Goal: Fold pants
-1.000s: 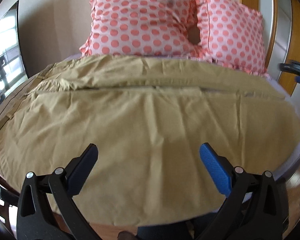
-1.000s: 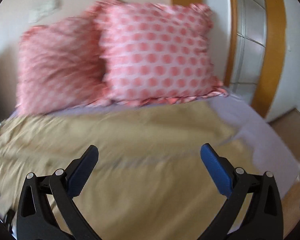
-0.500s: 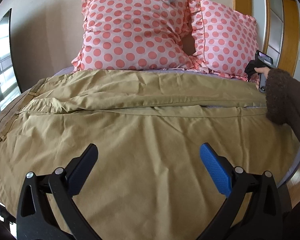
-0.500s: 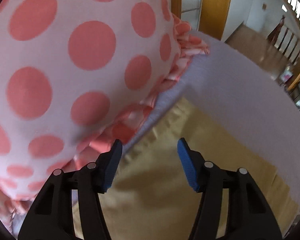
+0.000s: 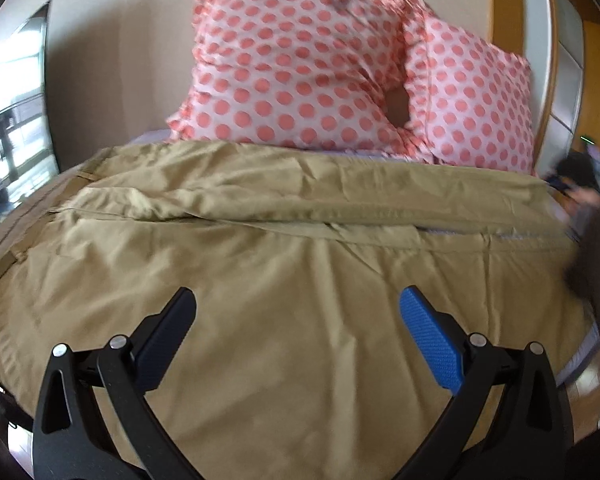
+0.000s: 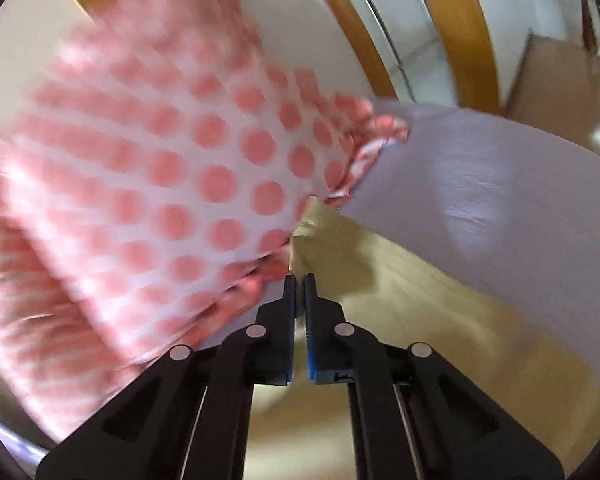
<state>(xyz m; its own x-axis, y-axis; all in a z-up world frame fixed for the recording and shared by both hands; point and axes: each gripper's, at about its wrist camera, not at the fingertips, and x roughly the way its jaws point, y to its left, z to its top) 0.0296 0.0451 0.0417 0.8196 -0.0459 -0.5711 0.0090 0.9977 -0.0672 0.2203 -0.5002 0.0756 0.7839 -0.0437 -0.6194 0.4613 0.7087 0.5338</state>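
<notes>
Right gripper (image 6: 299, 280) clenched on far corner of pants (image 6: 400, 300), just ahead of tips beside polka-dot pillow (image 6: 180, 168), likely to pull leg over. Left gripper (image 5: 298, 312) wide apart, hovering above pants (image 5: 280, 280) spread on bed sheet (image 6: 480, 184), grasping nothing.

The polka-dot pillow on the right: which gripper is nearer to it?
Right. The right gripper pinches the khaki pants directly beside the pink polka-dot pillow; the left gripper hovers open, far away.
</notes>
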